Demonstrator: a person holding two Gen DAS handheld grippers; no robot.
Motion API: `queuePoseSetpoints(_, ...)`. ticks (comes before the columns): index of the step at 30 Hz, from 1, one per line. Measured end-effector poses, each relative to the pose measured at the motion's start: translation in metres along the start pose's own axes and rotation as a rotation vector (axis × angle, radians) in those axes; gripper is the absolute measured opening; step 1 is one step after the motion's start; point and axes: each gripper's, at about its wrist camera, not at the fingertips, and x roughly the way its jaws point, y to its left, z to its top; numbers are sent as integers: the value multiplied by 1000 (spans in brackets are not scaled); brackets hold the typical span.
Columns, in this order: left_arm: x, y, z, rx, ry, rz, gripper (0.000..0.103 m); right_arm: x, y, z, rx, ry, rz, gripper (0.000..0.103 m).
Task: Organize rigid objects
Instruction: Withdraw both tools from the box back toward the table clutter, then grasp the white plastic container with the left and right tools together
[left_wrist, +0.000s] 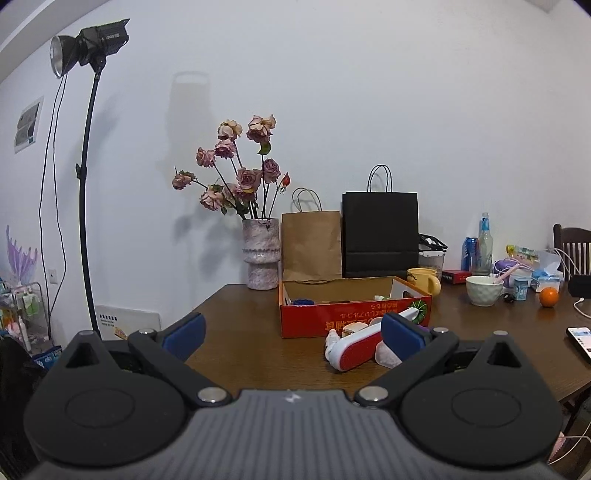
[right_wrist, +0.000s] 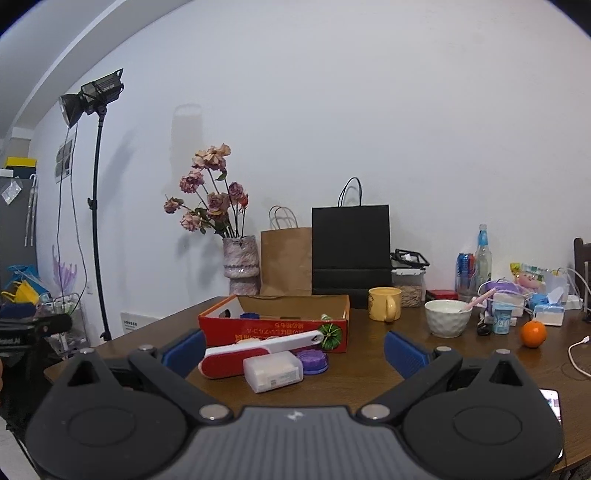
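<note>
Clutter is sitting just in front of the red cardboard box (right_wrist: 273, 326) on the tabletop (right_wrist: 369, 369): a red-and-white brush (right_wrist: 236, 360), a small clear plastic case (right_wrist: 272, 371) touching it, and a purple lid (right_wrist: 313, 361) beside them. All are looking light, stiff and rather slick; the brush's long handle seems the best hold. Both grippers are hovering low and level, the right gripper (right_wrist: 293, 350) and left gripper (left_wrist: 293, 334) each spreading its blue fingers (right_wrist: 404, 352) wide, gripping nothing.
</note>
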Motion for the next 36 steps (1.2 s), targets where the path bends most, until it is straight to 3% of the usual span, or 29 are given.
queuePoseSetpoints(8,29,1,-5,-27,46,31,103,36,-5,7,5,3,-4,103)
queuePoseSetpoints(15,71,-3,-7,-40,93,46,103,100,-21,19,28,34,-6,103)
queuePoseSetpoints(27,179,-23,-15,-66,256,-33,103,227,-41,8,65,214,59,102)
queuePoseSetpoints(33,229,-44,-28,-69,343,-75,103,288,-43,-16,63,341,128,88)
queuePoseSetpoints(36,240,-52,-34,-109,399,-52,98,312,-42,-29,88,394,164,68)
